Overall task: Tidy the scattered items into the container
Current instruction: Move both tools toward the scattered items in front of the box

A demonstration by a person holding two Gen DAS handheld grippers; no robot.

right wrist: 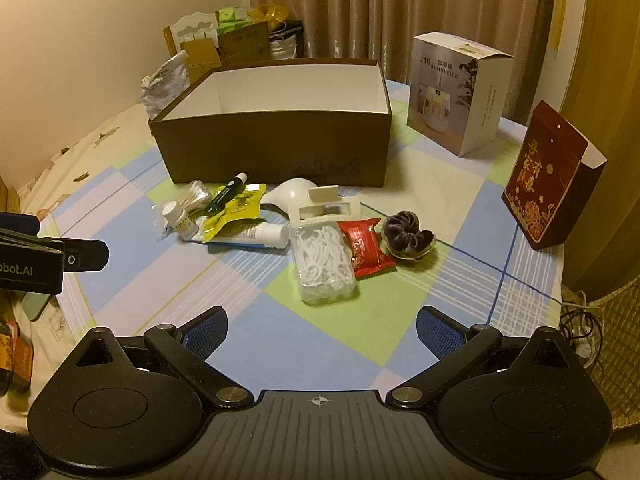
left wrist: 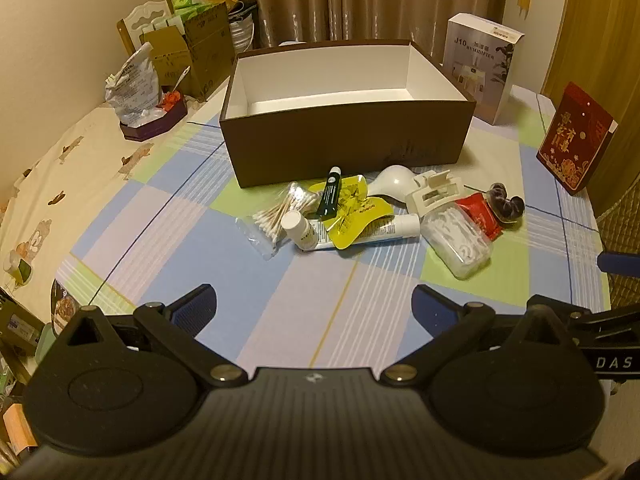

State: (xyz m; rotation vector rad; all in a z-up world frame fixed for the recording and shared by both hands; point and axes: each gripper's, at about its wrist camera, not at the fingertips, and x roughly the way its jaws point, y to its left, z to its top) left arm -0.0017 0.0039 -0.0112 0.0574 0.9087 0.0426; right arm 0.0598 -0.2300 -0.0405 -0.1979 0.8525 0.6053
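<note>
A brown open box [left wrist: 348,144] [right wrist: 276,152] with a white inside stands on the checked cloth. In front of it lies a pile: cotton swabs [left wrist: 276,212] [right wrist: 196,196], a small white bottle [left wrist: 300,230] [right wrist: 178,216], a dark green tube [left wrist: 330,196] [right wrist: 226,196], a yellow pouch [left wrist: 352,212] [right wrist: 232,212], a white tube [left wrist: 396,226] [right wrist: 256,234], a white hair clip [left wrist: 434,192] [right wrist: 326,202], a clear floss-pick box [left wrist: 456,240] [right wrist: 322,262], a red packet [left wrist: 482,214] [right wrist: 366,248] and a dark scrunchie [left wrist: 506,204] [right wrist: 408,236]. My left gripper [left wrist: 316,308] and right gripper [right wrist: 322,330] hover open, nearer than the pile, holding nothing.
A humidifier box [left wrist: 480,68] [right wrist: 456,92] and a red carton [left wrist: 574,140] [right wrist: 550,176] stand at the right. Bags and cardboard boxes [left wrist: 176,60] crowd the back left by the wall. The left gripper's side [right wrist: 52,260] shows at the right wrist view's left edge.
</note>
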